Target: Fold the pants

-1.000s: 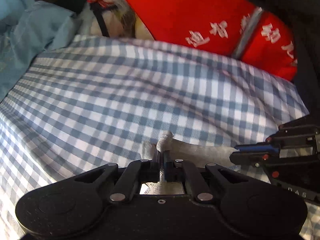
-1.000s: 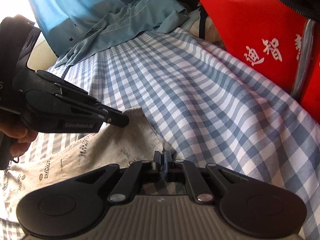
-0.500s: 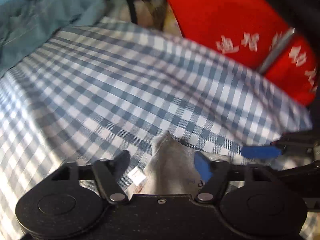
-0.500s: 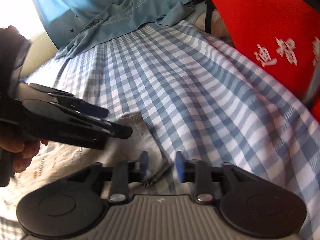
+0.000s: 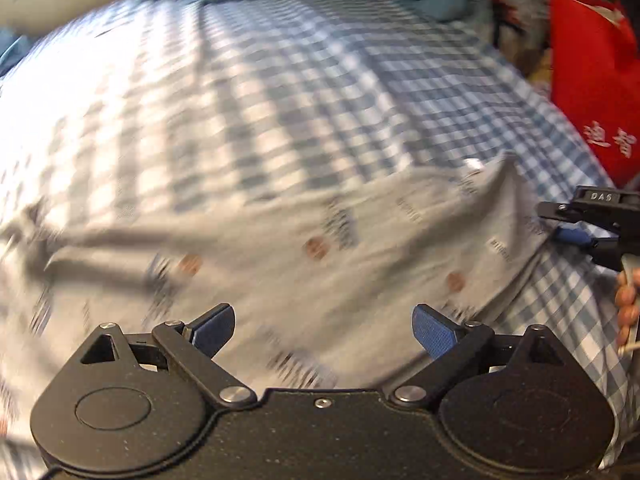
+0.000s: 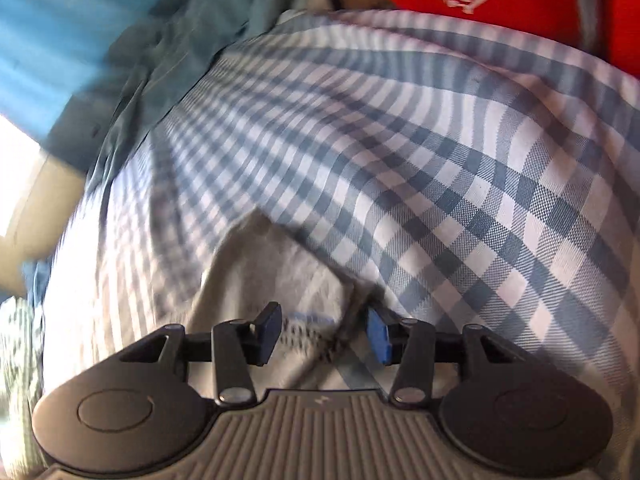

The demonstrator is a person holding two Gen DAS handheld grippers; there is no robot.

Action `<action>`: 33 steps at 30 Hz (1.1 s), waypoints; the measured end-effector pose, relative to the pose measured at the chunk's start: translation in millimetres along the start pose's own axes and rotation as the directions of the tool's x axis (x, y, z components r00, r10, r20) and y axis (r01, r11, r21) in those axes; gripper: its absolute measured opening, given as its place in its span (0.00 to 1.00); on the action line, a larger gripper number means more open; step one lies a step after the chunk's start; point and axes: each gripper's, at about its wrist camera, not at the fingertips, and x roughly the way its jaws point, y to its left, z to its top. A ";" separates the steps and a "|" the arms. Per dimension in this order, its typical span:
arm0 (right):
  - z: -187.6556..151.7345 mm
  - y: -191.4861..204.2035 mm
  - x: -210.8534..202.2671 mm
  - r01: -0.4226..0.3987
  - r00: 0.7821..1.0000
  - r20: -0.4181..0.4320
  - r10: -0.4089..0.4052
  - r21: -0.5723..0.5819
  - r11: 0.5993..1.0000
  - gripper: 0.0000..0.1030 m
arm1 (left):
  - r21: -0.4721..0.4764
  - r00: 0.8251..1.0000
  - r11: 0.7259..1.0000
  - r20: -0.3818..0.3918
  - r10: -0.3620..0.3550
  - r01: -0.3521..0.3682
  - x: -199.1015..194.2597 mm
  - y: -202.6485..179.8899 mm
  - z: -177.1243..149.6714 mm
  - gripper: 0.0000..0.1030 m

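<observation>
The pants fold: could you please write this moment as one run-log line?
left tool: open, jaws just opening, above pants | right tool: open, jaws just closing, pants edge between | surface: checked sheet

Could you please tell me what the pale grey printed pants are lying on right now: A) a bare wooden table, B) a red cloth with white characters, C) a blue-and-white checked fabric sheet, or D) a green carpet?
C: in both wrist views the pale grey printed pants lie spread on the blue-and-white checked fabric sheet, which shows around their edges.
</observation>
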 end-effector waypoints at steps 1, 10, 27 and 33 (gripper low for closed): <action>-0.9 -1.0 -0.5 0.021 1.000 0.008 -0.021 0.027 0.999 0.15 | -0.027 1.000 1.000 -0.006 0.011 -0.011 -4.5 6.9 -5.1 0.93; -19.3 9.1 -71.2 0.096 0.990 0.112 -0.089 -0.054 0.994 0.05 | -0.136 0.998 0.990 0.032 0.045 -0.041 -41.5 49.2 -37.4 0.93; -54.6 39.1 -78.5 0.213 0.976 0.095 -0.196 -0.226 0.951 0.66 | -0.333 0.993 0.939 0.039 0.111 -0.092 -77.1 176.8 -95.1 0.95; -100.8 135.5 -66.2 0.051 0.999 0.015 -0.049 -0.404 0.913 0.93 | -0.497 0.952 0.831 0.034 0.306 -0.249 -115.1 303.5 -117.4 0.95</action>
